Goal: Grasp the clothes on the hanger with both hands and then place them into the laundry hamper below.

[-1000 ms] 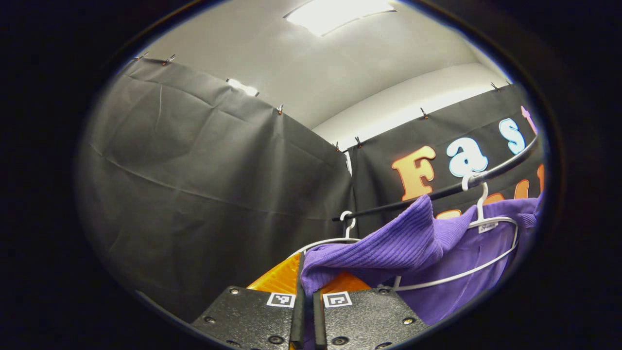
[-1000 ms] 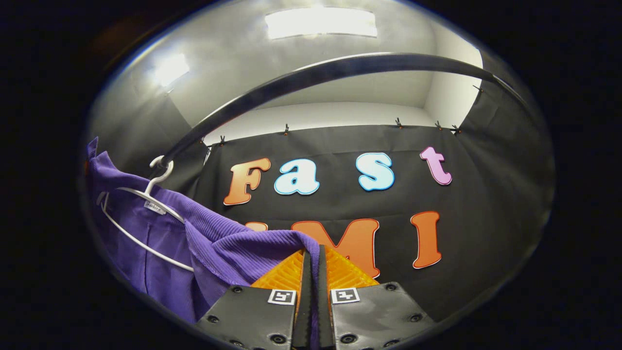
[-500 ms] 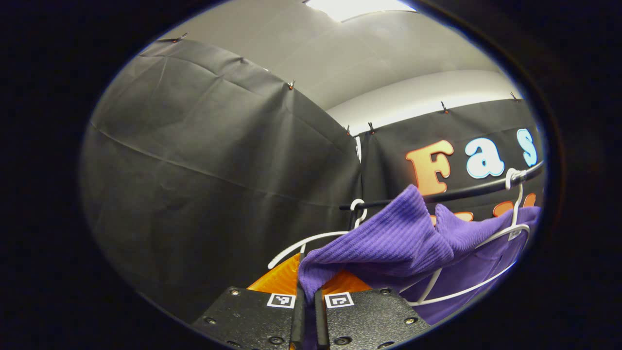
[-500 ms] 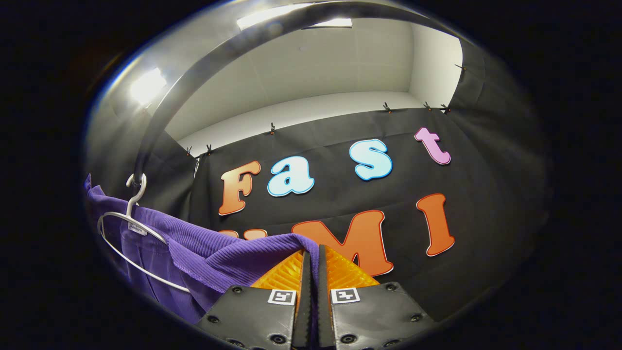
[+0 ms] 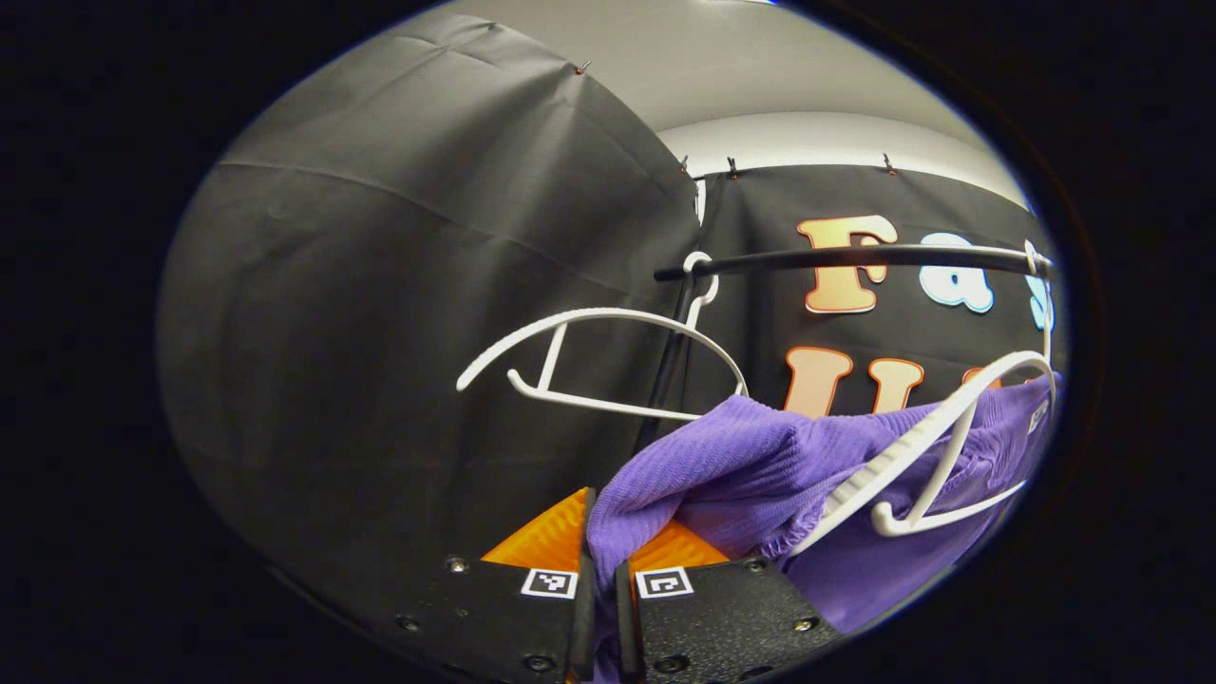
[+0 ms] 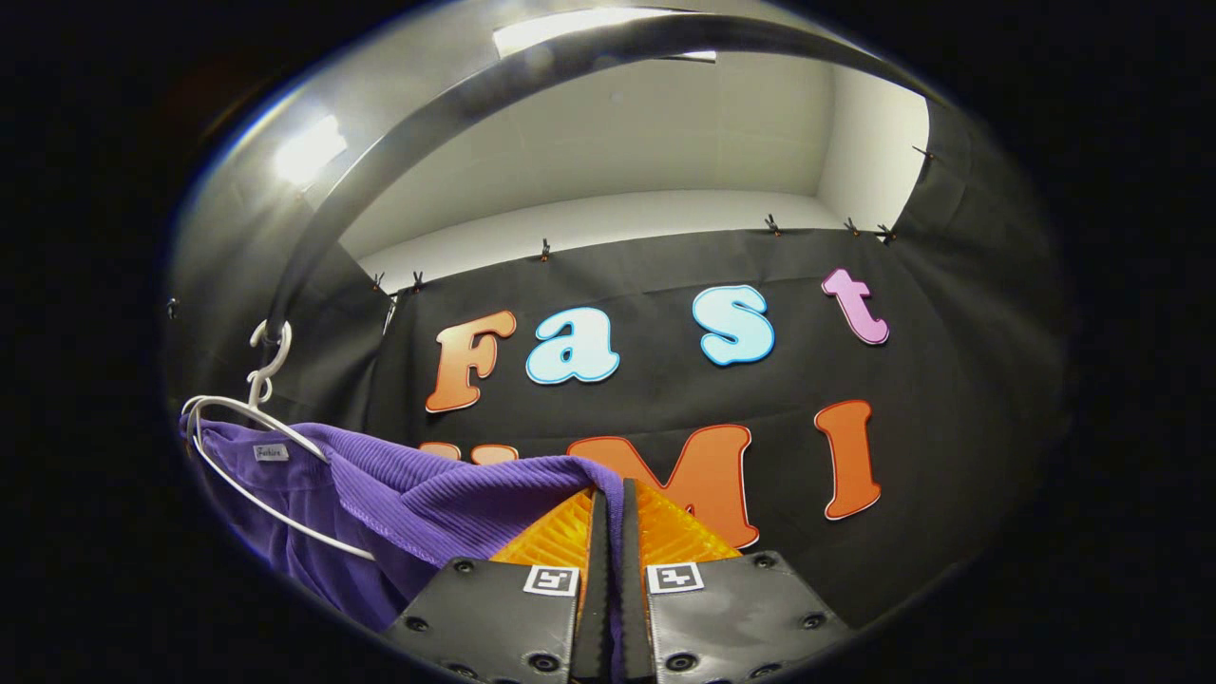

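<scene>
My left gripper (image 5: pixel 598 570) has its fingers pinched down on a fold of the purple knit garment (image 5: pixel 750 465), which bunches up out of the narrow gap and runs off toward 2 o'clock in the left gripper view. My right gripper (image 6: pixel 608 532) is clamped the same way on another edge of the purple knit garment (image 6: pixel 446 494); in the right gripper view the cloth trails away toward 9 o'clock.

Between my two holds the garment is draped over a white hanger (image 5: pixel 936 456), whose arm lies across the cloth and tilts steeply, hooked on the black rail (image 5: pixel 855 258) at 1 o'clock. A second, bare white hanger (image 5: pixel 608 361) hangs from the same rail at 12 o'clock, just above the cloth. In the right gripper view the loaded hanger (image 6: pixel 256 427) hooks the rail (image 6: pixel 399 142) at 10 o'clock, with the neckline, I think, wrapped round it.

My worry is that the garment is not free: if I pull down now, the hanger may come off the rail with it, or the knit may snag and stretch. Each hold looks like a thin fold, so a hard tug could slip one out. Uneven pulling would swing the cloth into the bare hanger. I cannot see the hamper from here, so lowering is blind.
</scene>
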### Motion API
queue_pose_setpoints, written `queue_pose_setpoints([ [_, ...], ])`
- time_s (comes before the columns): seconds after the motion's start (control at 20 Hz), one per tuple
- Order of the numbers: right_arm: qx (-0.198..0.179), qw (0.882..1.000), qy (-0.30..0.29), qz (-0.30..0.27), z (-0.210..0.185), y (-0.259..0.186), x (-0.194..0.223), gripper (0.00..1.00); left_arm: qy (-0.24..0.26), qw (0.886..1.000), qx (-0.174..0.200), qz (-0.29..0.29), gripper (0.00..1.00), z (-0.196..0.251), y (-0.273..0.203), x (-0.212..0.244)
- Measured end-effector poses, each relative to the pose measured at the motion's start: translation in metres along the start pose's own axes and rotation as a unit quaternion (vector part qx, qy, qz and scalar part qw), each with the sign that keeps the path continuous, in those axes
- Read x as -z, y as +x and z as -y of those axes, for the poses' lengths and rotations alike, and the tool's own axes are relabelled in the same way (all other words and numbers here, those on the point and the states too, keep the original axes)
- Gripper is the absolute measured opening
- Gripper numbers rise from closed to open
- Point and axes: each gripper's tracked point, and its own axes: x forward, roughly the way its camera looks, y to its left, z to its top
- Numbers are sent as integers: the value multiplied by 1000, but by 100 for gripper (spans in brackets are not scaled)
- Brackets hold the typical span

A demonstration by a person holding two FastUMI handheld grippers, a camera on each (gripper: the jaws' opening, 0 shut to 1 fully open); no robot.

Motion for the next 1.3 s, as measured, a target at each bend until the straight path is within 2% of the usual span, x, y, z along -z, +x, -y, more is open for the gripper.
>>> queue_pose_setpoints([
  [0.05, -2, 1000, -5, -4, -2, 2, 5, 13, 10, 1000, -3, -9, 9, -4, 1, 10],
  [0.15, -9, 1000, -7, -9, -7, 7, 14, 13, 10, 999, -7, -38, 10, -10, -6, 35],
  [0.3, -12, 1000, -11, -5, -6, 9, 22, 13, 7, 999, -7, -50, 9, -16, -16, 58],
  [0.35, -14, 1000, -17, -8, -7, 11, 27, 17, 8, 999, -7, -53, 10, -17, -19, 63],
  [0.4, -14, 1000, -22, -14, -7, 12, 32, 13, 5, 998, -6, -57, 10, -19, -24, 68],
  [0.55, -1, 1000, -24, -19, 1, 16, 45, 13, 3, 998, 4, -59, 10, -22, -49, 80],
  [0.6, 1, 999, -28, -17, 5, 20, 49, 17, 5, 998, 6, -60, 10, -23, -53, 85],
  [0.65, 5, 999, -35, -18, 8, 22, 54, 13, 5, 998, 9, -66, 10, -23, -58, 90],
  [0.85, 10, 998, -51, -23, 13, 17, 68, 13, 3, 996, 15, -85, 10, -26, -72, 107],
  [0.9, 11, 998, -56, -20, 15, 15, 67, 9, 8, 996, 15, -85, 10, -26, -75, 107],
  [1.0, 16, 997, -76, -19, 20, 13, 69, 13, 16, 996, 22, -84, 10, -23, -78, 109],
  [1.05, 20, 996, -87, -24, 24, 12, 75, 8, 21, 996, 25, -85, 10, -21, -78, 111],
  [1.1, 25, 995, -93, -29, 28, 12, 81, 13, 26, 995, 28, -87, 10, -19, -80, 114],
  [1.3, 44, 993, -84, -69, 51, -5, 112, 13, 42, 994, 41, -91, 10, -10, -99, 127],
])
